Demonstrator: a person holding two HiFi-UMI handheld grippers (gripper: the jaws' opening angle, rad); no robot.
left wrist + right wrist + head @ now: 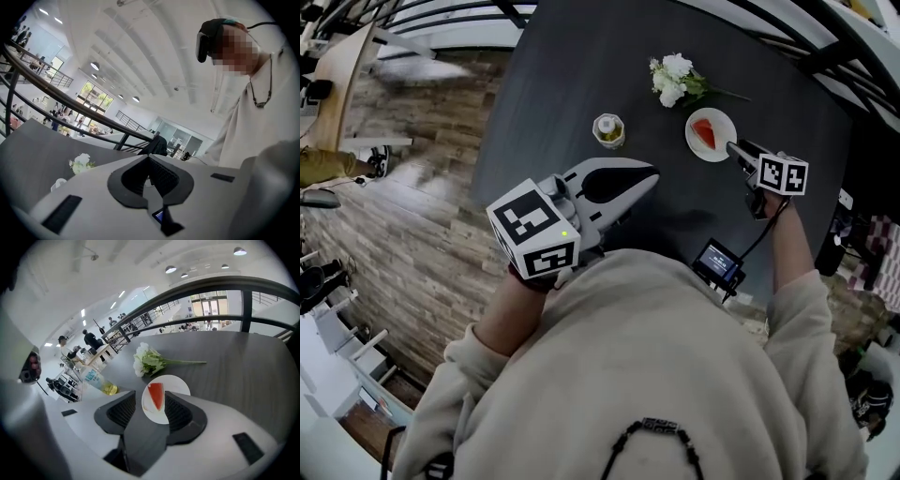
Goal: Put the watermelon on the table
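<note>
The watermelon slice (703,133) sits on its plate (719,119) on the dark surface (572,84), so the right tool (734,147) hangs just beside the rim, jaws spread and empty, seemingly touching nothing, while the left tool (649,178), clenched on nothing, idles.

Site: large public hall, atrium type. Evidence: high white ceiling (140,47) with round lights (95,66), dark railing (247,310) along an upper level, glass doors (209,305), distant people (89,339), wood-plank floor (403,234), dark round bench (581,66).

The watermelon (703,133) lies on a plate (721,125) on the table (581,84), flowers (673,79) behind, bottle (608,130) left.
</note>
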